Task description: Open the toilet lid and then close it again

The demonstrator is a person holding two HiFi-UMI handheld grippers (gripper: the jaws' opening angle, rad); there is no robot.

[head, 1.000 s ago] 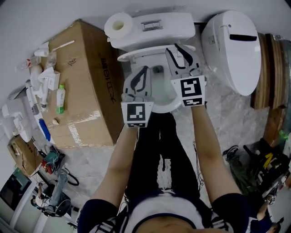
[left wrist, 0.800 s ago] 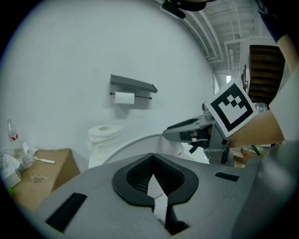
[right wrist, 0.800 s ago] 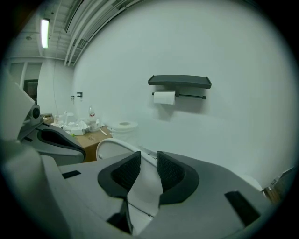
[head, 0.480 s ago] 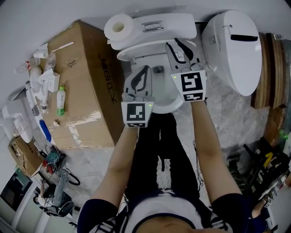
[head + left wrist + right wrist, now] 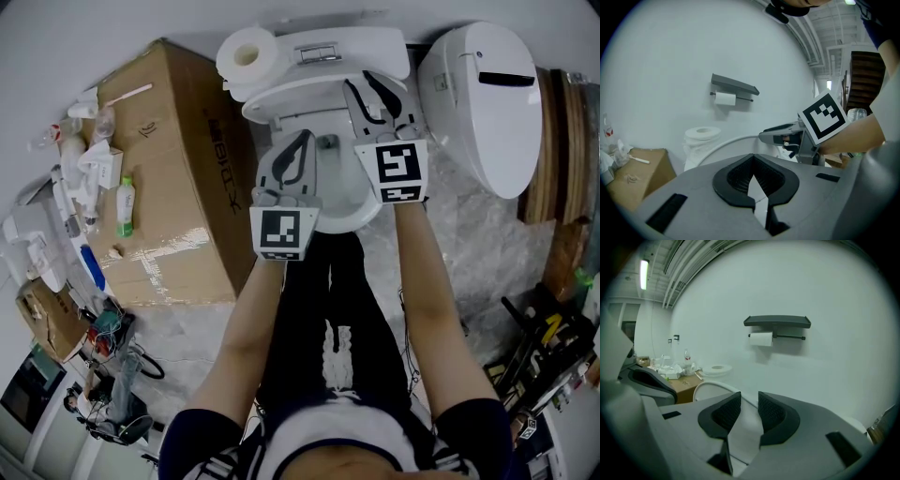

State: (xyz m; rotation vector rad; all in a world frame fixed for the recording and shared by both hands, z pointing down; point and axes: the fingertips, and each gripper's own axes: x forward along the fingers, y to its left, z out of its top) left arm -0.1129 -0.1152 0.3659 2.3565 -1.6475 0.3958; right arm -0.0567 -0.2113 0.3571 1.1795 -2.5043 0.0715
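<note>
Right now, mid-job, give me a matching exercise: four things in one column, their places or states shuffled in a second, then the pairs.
1 white toilet paper roll
2 brown cardboard box
3 white plastic toilet lid
4 left gripper

A jaws shut, holding nothing
B on the white toilet tank
C between the right gripper's jaws
D left of that tank

Pairs: 1-B, 2-D, 3-C, 4-A

Toilets: two, open toilet (image 5: 370, 42) and closed toilet (image 5: 478, 122)
Raised lid (image 5: 281, 106): one
Toilet paper rolls: two, tank roll (image 5: 248, 53) and wall roll (image 5: 761, 339)
Grippers: two, left gripper (image 5: 305, 138) and right gripper (image 5: 364, 86)
Large cardboard box (image 5: 178, 169): one
Green-and-white bottle (image 5: 124, 204): one
Wall shelf (image 5: 777, 321): one
</note>
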